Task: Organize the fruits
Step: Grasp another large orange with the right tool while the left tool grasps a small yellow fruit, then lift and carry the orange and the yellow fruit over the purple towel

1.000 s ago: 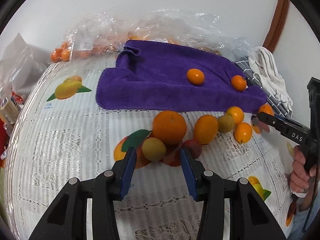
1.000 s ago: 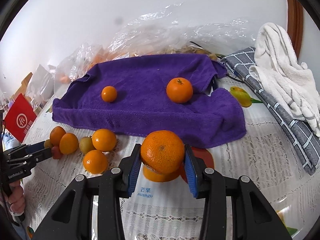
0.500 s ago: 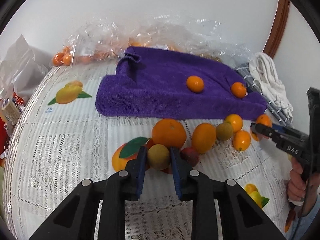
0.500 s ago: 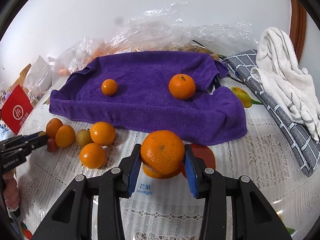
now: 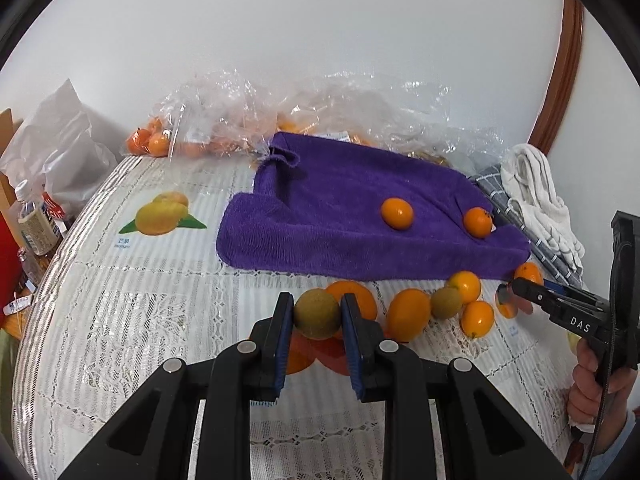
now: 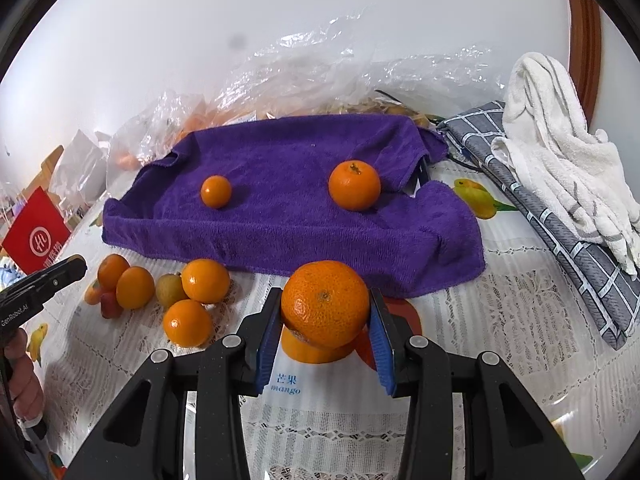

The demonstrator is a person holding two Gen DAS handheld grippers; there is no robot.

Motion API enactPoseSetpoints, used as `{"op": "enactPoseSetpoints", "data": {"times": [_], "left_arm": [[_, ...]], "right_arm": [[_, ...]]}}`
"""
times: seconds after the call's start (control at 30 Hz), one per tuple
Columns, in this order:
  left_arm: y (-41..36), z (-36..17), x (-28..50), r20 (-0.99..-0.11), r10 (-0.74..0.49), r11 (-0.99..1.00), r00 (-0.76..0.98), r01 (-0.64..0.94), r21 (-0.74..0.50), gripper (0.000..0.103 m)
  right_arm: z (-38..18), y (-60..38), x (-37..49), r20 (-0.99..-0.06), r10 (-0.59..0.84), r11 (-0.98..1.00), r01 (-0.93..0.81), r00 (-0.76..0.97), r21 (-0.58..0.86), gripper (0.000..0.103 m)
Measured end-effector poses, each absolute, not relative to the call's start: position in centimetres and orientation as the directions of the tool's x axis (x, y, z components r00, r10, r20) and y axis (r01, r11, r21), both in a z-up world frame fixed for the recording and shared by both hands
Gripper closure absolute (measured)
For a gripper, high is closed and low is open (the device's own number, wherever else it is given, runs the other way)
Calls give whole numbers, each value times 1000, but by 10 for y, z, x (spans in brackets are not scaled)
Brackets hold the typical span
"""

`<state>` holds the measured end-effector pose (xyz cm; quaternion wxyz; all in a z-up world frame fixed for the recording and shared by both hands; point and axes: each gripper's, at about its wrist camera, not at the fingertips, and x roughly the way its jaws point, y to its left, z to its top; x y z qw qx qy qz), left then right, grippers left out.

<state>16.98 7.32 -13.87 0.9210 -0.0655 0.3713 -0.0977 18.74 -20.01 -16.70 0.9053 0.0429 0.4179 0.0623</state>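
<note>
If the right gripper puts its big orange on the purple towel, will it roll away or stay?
The orange is round, so it may roll a little. The towel looks soft and fuzzy, and two smaller oranges sit on it, so it probably settles.

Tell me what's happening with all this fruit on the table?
A person is sorting fruit with two handheld grippers. The left gripper is shut on a small greenish-brown round fruit; the right gripper grips a large orange mandarin. Two orange fruits already sit on the purple towel; several more wait loose on the lace tablecloth.
</note>
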Motion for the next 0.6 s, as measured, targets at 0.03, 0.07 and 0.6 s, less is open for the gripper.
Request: {"op": "enactPoseSetpoints", "data": {"times": [0.03, 0.07, 0.6], "left_arm": [[74, -138, 169, -667, -232, 971, 708, 132, -198, 80], [74, -137, 169, -664, -234, 971, 710, 132, -202, 80], [74, -111, 161, -618, -190, 979, 763, 101, -176, 80]], "right_arm": [[-166, -201, 187, -748, 149, 988, -74, 646, 132, 62], [-166, -202, 187, -747, 148, 988, -73, 648, 133, 62], [-146, -203, 190, -743, 128, 990, -46, 657, 130, 62]]}}
